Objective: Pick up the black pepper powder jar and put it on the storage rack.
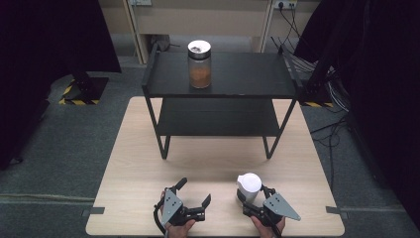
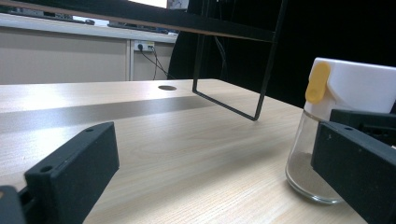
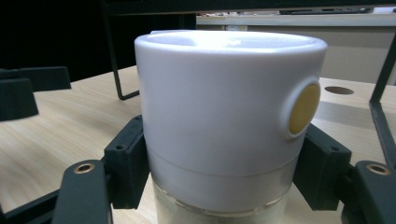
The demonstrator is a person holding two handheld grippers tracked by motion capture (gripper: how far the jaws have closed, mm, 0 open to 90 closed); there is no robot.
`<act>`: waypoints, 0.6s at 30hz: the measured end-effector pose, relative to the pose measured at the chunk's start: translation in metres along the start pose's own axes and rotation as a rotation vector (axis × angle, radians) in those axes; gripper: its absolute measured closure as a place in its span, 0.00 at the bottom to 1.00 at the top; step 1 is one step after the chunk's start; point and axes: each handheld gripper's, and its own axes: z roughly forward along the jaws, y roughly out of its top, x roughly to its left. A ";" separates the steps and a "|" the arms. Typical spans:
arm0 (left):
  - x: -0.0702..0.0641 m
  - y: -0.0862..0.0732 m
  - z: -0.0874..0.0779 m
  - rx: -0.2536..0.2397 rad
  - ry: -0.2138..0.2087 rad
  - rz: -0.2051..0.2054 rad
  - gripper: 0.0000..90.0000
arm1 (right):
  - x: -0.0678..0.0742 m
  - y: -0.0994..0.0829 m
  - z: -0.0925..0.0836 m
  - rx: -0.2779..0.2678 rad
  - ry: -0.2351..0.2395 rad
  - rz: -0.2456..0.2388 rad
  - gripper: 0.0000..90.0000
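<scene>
The right gripper (image 1: 251,197) is closed on a white-capped glass shaker jar (image 1: 248,186), its black jaws pressing on either side just below the white cap; in the right gripper view the jar (image 3: 224,121) stands upright between them with a yellow button on the cap's side. The jar sits on the desk (image 1: 138,163) near its front edge, right of the middle. The left gripper (image 1: 194,193) rests near the front edge left of the jar, jaws wide apart and holding nothing. A black two-tier shelf (image 1: 223,84) stands at the far edge of the desk, and a glass jar with a metal lid (image 1: 199,64) and brown contents stands on its top tier
</scene>
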 end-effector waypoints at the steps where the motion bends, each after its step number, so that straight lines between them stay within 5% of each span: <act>1: 0.000 0.000 0.000 0.000 0.000 0.000 0.00 | -0.001 0.002 0.000 0.000 0.006 -0.002 0.34; 18: 0.001 0.000 0.000 0.003 -0.001 -0.004 0.00 | -0.005 0.054 0.001 0.006 0.117 -0.026 0.34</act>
